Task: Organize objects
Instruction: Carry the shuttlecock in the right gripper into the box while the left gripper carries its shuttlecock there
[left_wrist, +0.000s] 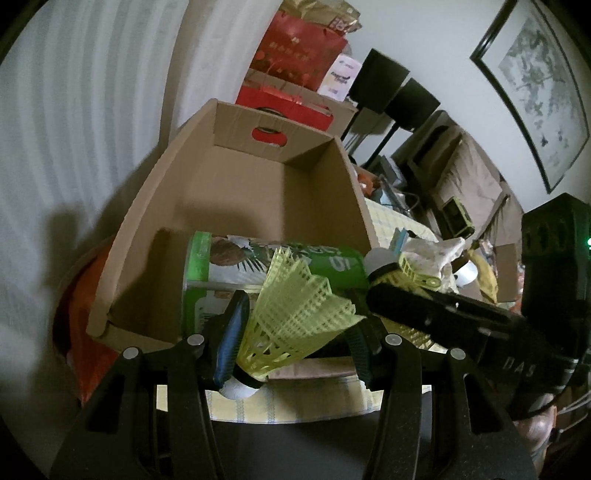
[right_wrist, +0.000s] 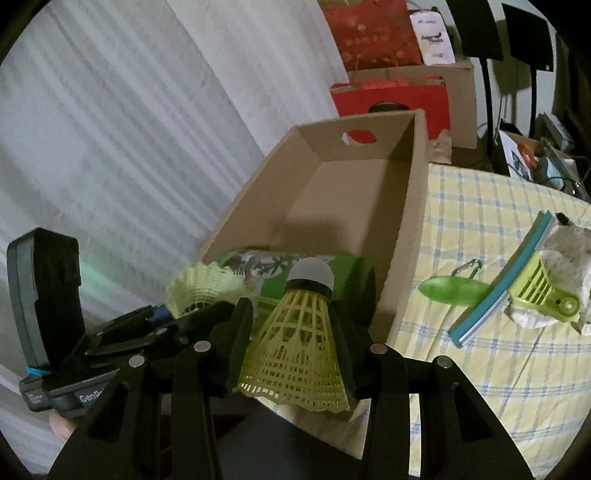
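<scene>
My left gripper (left_wrist: 291, 332) is shut on a yellow-green plastic shuttlecock (left_wrist: 295, 314), cork end toward the camera, at the near edge of an open cardboard box (left_wrist: 325, 192). My right gripper (right_wrist: 291, 325) is shut on a second yellow shuttlecock (right_wrist: 299, 339), white cork pointing forward, also at the box's (right_wrist: 406, 206) near end. A green carton (left_wrist: 258, 266) lies inside the box; it also shows in the right wrist view (right_wrist: 295, 273). The right gripper and its shuttlecock (left_wrist: 402, 269) show in the left wrist view; the left gripper's shuttlecock (right_wrist: 199, 284) shows in the right.
The box stands on a yellow checked tablecloth (right_wrist: 498, 369) next to a white curtain (right_wrist: 129, 129). A green spoon (right_wrist: 450, 291), a green-blue scraper (right_wrist: 517, 288) and a white cloth (right_wrist: 569, 251) lie to the right. Red gift bags (right_wrist: 391, 96) and another carton stand behind.
</scene>
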